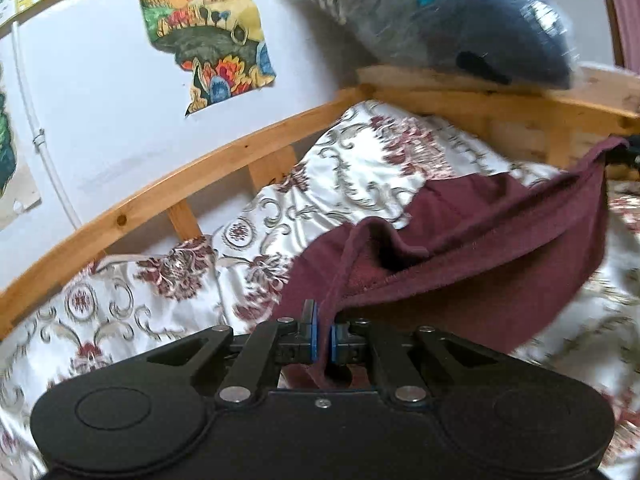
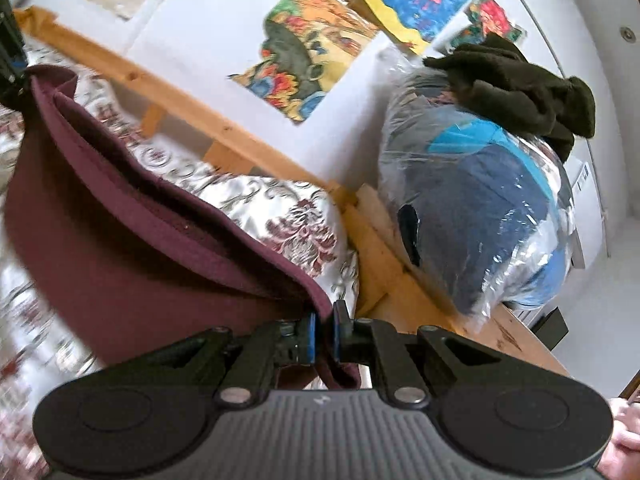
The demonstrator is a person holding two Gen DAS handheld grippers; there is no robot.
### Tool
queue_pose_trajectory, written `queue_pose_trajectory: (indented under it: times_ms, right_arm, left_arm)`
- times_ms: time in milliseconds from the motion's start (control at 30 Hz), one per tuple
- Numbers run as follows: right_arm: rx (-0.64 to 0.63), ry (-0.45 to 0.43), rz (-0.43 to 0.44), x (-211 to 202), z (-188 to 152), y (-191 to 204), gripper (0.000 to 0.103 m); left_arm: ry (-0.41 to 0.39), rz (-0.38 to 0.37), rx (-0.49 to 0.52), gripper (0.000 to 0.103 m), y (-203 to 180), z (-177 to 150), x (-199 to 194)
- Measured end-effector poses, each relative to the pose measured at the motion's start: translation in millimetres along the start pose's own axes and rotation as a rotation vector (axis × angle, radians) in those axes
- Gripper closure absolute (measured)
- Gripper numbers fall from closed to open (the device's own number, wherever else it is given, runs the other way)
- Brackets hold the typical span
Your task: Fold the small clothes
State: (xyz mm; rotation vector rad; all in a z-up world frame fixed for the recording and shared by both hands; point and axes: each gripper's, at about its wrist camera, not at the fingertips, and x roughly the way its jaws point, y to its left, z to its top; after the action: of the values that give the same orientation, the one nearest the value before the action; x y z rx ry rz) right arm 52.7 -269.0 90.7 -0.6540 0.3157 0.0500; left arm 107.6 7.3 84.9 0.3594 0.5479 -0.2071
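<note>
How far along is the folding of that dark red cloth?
Early on. Done: the left tool and right tool have each clamped an edge of the maroon garment, lifting it over the patterned bedspread. In hand: it sags between them. Left: every fold; none shows yet.

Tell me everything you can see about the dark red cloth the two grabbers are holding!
The dark red cloth is one plain maroon piece, soft and a bit fuzzy like fleece, with a stitched hem along its top edge. It looks doubled, two layers gaping open between the grips. The left gripper pinches one end and the right gripper pinches the other, both shut on it. It hangs between them, sagging in the middle, lifted above the flowery bedspread.
</note>
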Motion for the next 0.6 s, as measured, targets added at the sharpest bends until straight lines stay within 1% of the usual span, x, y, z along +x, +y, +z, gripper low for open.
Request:
queue_pose_trajectory:
  times_ms: [133,300,367,467,600]
  right_arm:
    - [0.048,0.003,0.01,54.4,1.6,-0.3,0.093]
    - [0.101,0.013,0.016,108.9,-3.7,6.6,0.092]
    - [0.119,0.023,0.021,126.6,-6.2,9.8,0.092]
    - [0.114,0.046,0.043,153.3,-8.1,18.6,0.092]
    - [0.111,0.088,0.068,178.8,-12.0,28.9,0.091]
  left_arm:
    - [0.054,0.031,-0.004,0.097,7.7,22.2,51.8]
    - [0.122,0.05,-0.009,0.097,12.6,32.4,117.4]
    - [0.158,0.048,-0.022,0.097,14.0,32.2,140.5]
    - [0.223,0.04,-0.08,0.096,19.1,26.6,175.1]
    - [0.261,0.017,-0.145,0.096,28.8,11.1,205.2]
